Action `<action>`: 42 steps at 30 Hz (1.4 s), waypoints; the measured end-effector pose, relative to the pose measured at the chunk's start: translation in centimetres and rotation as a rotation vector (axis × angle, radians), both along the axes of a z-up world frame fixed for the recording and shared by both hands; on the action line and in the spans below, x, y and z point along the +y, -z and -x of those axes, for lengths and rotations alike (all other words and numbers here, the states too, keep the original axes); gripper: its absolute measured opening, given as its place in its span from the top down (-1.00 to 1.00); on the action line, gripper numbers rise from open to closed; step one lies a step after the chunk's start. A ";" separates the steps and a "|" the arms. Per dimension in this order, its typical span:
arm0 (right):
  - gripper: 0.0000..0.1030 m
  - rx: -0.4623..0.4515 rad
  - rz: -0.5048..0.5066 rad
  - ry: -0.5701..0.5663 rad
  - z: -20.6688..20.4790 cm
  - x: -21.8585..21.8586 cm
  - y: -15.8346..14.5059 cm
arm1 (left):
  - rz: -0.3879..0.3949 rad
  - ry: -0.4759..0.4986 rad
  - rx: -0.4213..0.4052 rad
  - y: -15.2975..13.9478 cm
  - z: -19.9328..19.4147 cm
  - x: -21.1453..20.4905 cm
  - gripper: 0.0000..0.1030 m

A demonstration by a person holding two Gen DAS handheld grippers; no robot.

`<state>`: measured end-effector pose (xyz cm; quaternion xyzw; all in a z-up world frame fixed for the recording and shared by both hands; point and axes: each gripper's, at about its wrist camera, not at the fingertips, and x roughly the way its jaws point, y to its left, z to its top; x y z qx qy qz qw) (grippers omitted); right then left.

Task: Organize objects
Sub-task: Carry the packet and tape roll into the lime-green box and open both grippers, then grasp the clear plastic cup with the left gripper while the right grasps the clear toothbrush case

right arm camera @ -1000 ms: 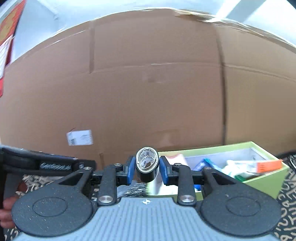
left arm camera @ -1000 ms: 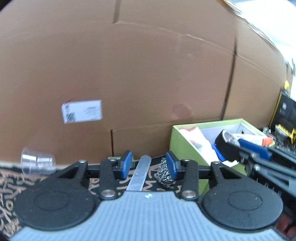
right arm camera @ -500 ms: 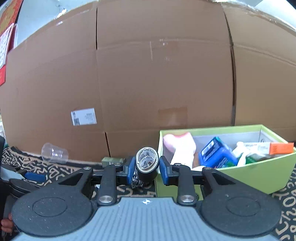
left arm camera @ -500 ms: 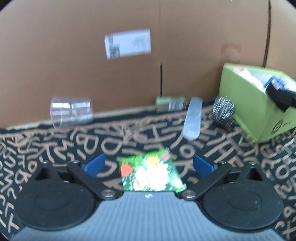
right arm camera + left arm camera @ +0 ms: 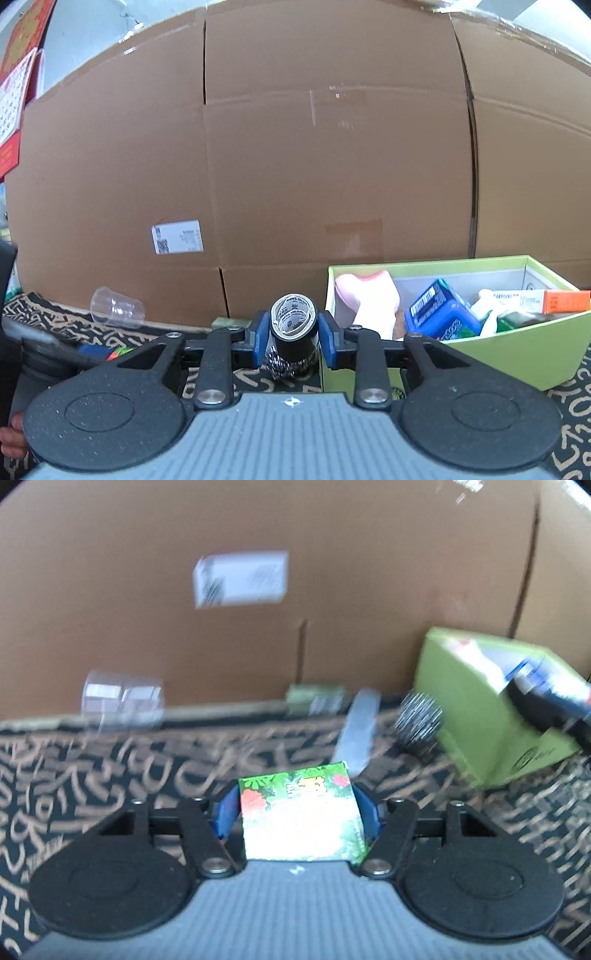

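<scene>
Left wrist: my left gripper (image 5: 298, 814) has its jaws closed on the green packet (image 5: 301, 814), lifted off the patterned mat (image 5: 110, 775) for carrying toward the green box (image 5: 476, 716).

Right wrist: my right gripper (image 5: 293, 338) pinches 1 black tape roll (image 5: 293, 332) upright beside the box's left wall, ready to drop in.

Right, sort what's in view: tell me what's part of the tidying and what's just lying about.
In hand:
- green packet, in the left gripper
- black tape roll, in the right gripper
- green box, already holding items

Lying about:
- clear cup
- steel scourer
- cardboard wall
</scene>
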<state>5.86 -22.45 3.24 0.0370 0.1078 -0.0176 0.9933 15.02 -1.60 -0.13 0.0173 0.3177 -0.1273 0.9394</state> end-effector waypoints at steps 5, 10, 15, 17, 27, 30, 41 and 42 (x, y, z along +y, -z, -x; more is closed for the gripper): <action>0.36 -0.078 0.003 0.063 0.8 -1.4 -1.5 | 0.065 0.068 -0.095 -4.2 0.2 -3.5 -0.24; 0.36 -0.171 -0.019 0.193 1.2 -5.8 -3.2 | 0.077 0.144 -0.156 -6.8 -0.1 -8.2 -0.25; 0.36 -0.182 -0.038 0.297 0.8 -9.9 -3.0 | 0.090 0.232 -0.161 -8.0 -1.3 -13.2 -0.25; 0.36 -0.176 -0.072 0.307 0.5 -11.1 -2.6 | 0.096 0.255 -0.146 -8.0 -2.0 -15.0 -0.25; -0.36 -0.062 -0.085 0.354 -2.2 -14.2 -0.6 | 0.112 0.207 -0.092 -6.0 -4.8 -16.9 -0.90; -0.43 -0.093 -0.108 0.403 -1.3 -14.6 -0.9 | 0.154 0.174 -0.118 -6.0 -4.2 -14.8 -1.00; -0.74 -0.101 -0.019 0.335 -1.4 -11.4 -0.5 | 0.103 0.090 -0.091 -5.7 -3.6 -10.9 -1.00; -0.76 -0.104 -0.008 0.336 -1.4 -11.1 -0.4 | 0.099 0.084 -0.084 -5.6 -3.6 -10.6 -1.00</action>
